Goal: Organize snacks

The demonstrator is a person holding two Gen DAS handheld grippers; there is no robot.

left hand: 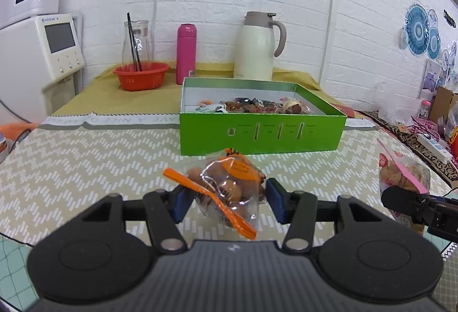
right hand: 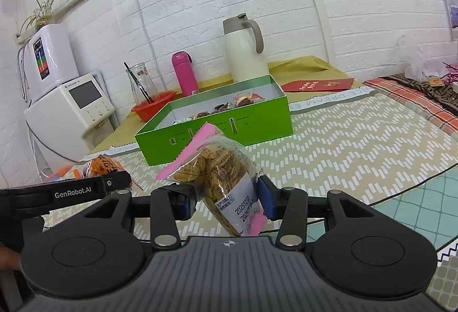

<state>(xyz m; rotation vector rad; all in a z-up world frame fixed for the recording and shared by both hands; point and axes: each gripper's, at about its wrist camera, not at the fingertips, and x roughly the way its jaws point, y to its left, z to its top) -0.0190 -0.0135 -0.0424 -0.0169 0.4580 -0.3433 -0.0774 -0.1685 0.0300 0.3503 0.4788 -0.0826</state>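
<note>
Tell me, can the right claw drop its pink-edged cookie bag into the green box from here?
Probably yes. The right claw grips the cookie bag, and the green box sits open just ahead with nothing between them.

An open green box (left hand: 260,134) is observed at 12 o'clock on the table, with several wrapped snacks (left hand: 257,106) lying loose inside. A clear packet of brown round snacks with orange seams (left hand: 229,189) is held tilted before it. At 3 o'clock, a pink-sealed packet of golden biscuits (right hand: 223,177) is held upright, label outward.
</note>
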